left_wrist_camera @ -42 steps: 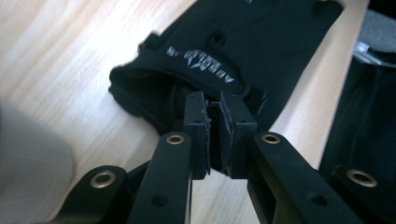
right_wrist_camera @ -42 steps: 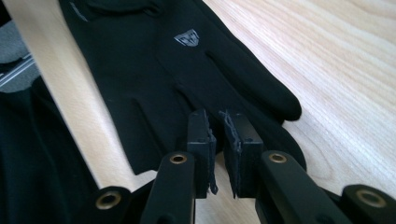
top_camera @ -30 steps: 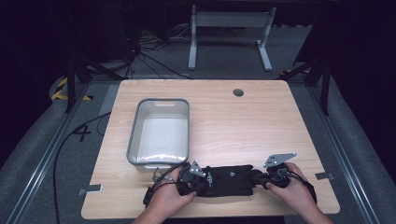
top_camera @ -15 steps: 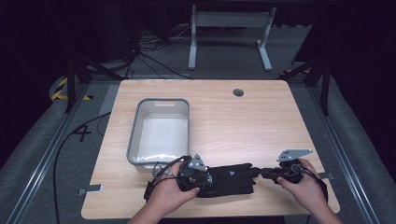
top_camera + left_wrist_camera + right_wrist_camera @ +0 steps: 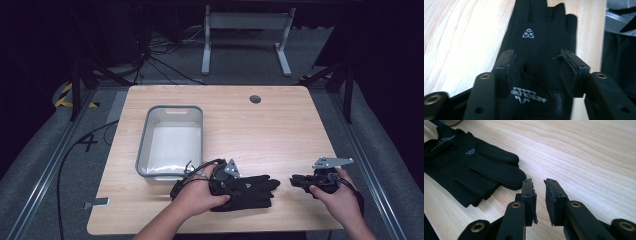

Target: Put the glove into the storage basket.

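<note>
A pair of black gloves (image 5: 252,192) lies flat near the table's front edge, fingers pointing right. My left gripper (image 5: 239,184) rests over the cuff end. In the left gripper view it (image 5: 539,65) is open, its jaws straddling the glove (image 5: 536,32) beside the white logo. My right gripper (image 5: 296,181) sits on the table just right of the glove fingertips, apart from them. In the right gripper view it (image 5: 539,188) stands narrowly open with bare wood in the gap, and the glove (image 5: 474,167) lies to its left.
A grey plastic bin (image 5: 144,145) stands just behind the left hand, close to the glove's cuff. The wooden table (image 5: 280,130) has a cable hole (image 5: 255,99) at the back. The front edge runs close below both hands.
My right gripper has drawn back to the right, off the glove's fingers. The left gripper has stayed over the cuff, and the glove now lies stretched flat.
</note>
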{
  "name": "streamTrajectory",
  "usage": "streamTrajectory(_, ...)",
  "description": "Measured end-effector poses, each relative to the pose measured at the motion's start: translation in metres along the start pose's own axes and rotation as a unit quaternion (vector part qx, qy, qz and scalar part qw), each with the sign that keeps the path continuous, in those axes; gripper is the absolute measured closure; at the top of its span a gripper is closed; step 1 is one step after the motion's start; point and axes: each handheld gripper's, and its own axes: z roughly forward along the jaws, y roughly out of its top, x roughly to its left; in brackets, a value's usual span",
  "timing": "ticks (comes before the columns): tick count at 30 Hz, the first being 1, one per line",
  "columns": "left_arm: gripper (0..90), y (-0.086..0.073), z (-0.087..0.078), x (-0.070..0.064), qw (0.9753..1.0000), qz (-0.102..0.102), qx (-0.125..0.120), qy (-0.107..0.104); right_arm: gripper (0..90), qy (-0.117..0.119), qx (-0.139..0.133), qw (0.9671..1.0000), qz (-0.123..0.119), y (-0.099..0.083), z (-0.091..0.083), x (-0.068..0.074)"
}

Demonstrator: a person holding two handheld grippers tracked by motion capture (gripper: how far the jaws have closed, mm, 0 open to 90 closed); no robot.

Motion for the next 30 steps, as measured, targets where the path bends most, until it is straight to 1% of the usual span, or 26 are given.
streamTrajectory(2, 45.1, 0.002, 0.007, 0.004, 1.0, 0.0, 0.005, 0.0, 76.9, 0.003, 0.0, 1.0, 0.007, -0.003, 0.0, -0.001)
streamTrajectory(5, 42.6, 0.003, 0.016, 0.006, 0.9999, 0.0, 0.01, -0.006, 76.5, 0.005, -0.001, 0.9998, 0.017, -0.008, -0.001, -0.003)
streamTrajectory(7, 42.5, 0.004, 0.02, 0.005, 0.9998, 0.009, 0.01, -0.01, 75.7, 0.007, -0.001, 0.9998, 0.021, -0.009, -0.002, -0.003)
streamTrajectory(8, 42.7, 0.004, 0.022, 0.005, 0.9998, 0.014, 0.005, -0.013, 75.5, 0.007, -0.003, 0.9997, 0.023, -0.01, -0.002, -0.003)
streamTrajectory(10, 42.7, 0.004, 0.025, 0.004, 0.9997, 0.011, 0.001, -0.022, 74.7, 0.01, -0.003, 0.9996, 0.027, -0.01, -0.002, -0.002)
streamTrajectory(12, 42.7, 0.005, 0.027, 0.004, 0.9997, 0.017, 0.007, -0.019, 74.6, 0.015, -0.002, 0.9995, 0.027, -0.011, 0.0, -0.001)
streamTrajectory(14, 42.0, 0.004, 0.03, 0.005, 0.9997, 0.011, 0.011, -0.021, 74.5, 0.014, -0.001, 0.9995, 0.027, -0.01, 0.001, -0.001)
streamTrajectory(17, 40.7, 0.003, 0.032, 0.007, 0.9996, 0.01, 0.012, -0.022, 74.2, 0.016, -0.001, 0.9995, 0.027, -0.01, 0.002, 0.0)
streamTrajectory(22, 39.0, 0.002, 0.036, 0.006, 0.9996, 0.001, 0.017, -0.021, 73.2, 0.019, -0.002, 0.9994, 0.028, -0.01, 0.002, 0.0)
streamTrajectory(26, 38.5, 0.001, 0.039, 0.006, 0.9994, -0.011, 0.022, -0.023, 72.9, 0.022, -0.003, 0.9994, 0.028, -0.01, 0.003, 0.001)
streamTrajectory(30, 37.1, 0.002, 0.04, 0.005, 0.9993, -0.013, 0.028, -0.022, 71.9, 0.024, -0.004, 0.9993, 0.028, -0.009, 0.003, 0.003)
